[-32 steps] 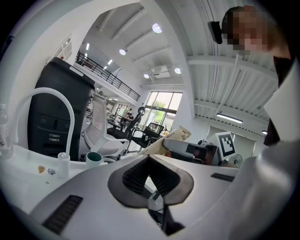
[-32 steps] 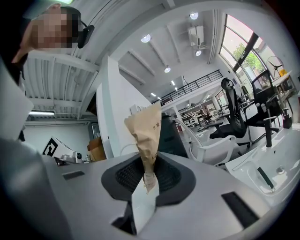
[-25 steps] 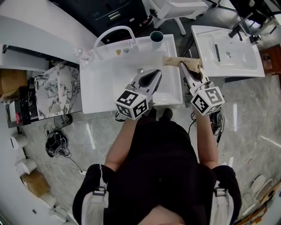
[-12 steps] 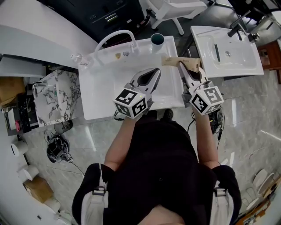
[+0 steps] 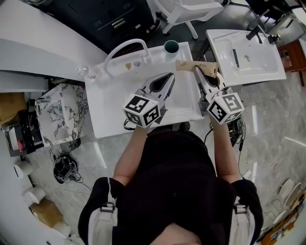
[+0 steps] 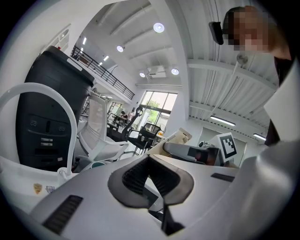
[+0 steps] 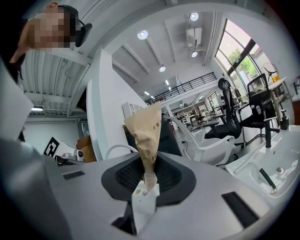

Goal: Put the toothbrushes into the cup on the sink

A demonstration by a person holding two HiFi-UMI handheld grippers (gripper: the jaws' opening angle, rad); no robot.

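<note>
A dark teal cup [image 5: 171, 46] stands at the back right corner of the white sink [image 5: 110, 110]; its rim also shows in the left gripper view [image 6: 97, 164]. My right gripper [image 5: 199, 72] is shut on a brown paper toothbrush packet [image 5: 195, 66], held over the sink's right edge, a little right of the cup. In the right gripper view the packet [image 7: 147, 126] sticks up from between the jaws of the right gripper [image 7: 148, 174]. Over the basin my left gripper [image 5: 167, 78] is shut with nothing in it; its pads meet [image 6: 149, 161].
A white arched faucet [image 5: 125, 45] stands at the sink's back left. A second white sink [image 5: 245, 57] sits to the right with a slim dark object [image 5: 235, 56] in it. A white office chair [image 5: 191, 9] stands behind the sinks. A marble-patterned basin [image 5: 62, 112] lies to the left.
The head view has drifted slightly, so the sink sits a bit higher in it. Both grippers keep their places and grips; the packet stays in the right one.
</note>
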